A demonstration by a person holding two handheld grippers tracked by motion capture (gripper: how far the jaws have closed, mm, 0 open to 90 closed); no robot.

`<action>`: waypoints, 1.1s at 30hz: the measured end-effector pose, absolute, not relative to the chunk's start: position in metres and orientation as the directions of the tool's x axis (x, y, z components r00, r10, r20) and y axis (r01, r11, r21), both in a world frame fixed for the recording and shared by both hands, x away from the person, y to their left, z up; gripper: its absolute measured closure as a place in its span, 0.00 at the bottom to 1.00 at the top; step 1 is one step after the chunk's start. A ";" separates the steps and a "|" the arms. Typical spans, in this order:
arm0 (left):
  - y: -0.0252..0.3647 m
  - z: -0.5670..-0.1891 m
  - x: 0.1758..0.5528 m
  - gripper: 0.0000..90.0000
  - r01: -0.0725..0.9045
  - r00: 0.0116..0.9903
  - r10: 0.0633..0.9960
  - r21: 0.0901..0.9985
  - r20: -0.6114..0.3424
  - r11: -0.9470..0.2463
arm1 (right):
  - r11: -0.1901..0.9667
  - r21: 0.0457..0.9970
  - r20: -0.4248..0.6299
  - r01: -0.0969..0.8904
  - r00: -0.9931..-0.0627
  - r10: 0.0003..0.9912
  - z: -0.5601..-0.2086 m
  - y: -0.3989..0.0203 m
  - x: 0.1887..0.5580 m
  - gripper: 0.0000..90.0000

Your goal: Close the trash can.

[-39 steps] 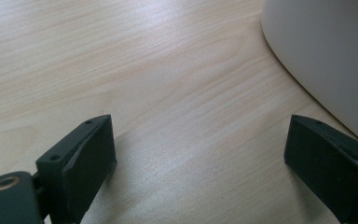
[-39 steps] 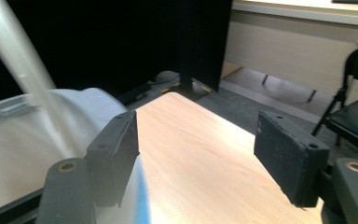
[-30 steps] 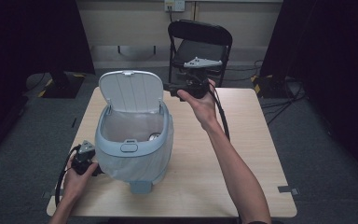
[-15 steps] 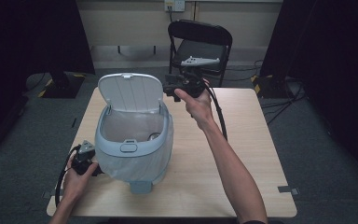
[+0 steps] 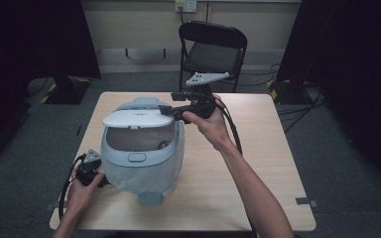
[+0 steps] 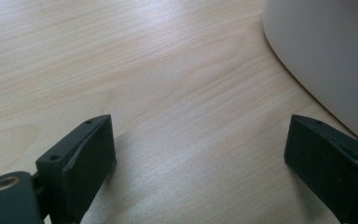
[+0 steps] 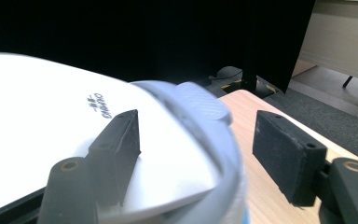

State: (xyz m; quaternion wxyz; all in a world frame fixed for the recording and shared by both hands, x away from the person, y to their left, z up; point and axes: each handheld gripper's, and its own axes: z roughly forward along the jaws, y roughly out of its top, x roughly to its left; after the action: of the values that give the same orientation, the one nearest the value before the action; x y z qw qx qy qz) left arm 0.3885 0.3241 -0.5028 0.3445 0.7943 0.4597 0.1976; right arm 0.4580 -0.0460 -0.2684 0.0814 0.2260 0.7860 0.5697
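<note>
While the rice cooker (image 5: 141,148) sat mid-tabletop (image 5: 258,163), the right gripper (image 5: 171,110), jaws apart, pressed its half-lowered lid (image 5: 136,118); the left gripper (image 6: 200,154) rested agape beside its base.

The right tongs (image 7: 196,154) stand with jaws wide apart over the white lid (image 7: 51,126); the left jaw lies against its printed top; the pale blue hinge hump (image 7: 200,105) sits between them; the wooden surface (image 7: 261,116) lies under the right jaw.
</note>
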 end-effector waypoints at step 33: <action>0.324 -0.503 0.388 0.09 0.592 0.498 0.867 0.728 0.005 -0.344 | 0.402 0.908 -0.036 0.117 -0.935 0.354 -0.280 0.005 0.381 0.32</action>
State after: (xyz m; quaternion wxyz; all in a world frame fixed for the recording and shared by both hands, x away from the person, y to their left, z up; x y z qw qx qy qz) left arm 0.3884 0.3243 -0.5026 0.3422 0.7949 0.4591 0.2007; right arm 0.3813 0.0052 -0.2799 0.1122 0.1419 0.8297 0.5281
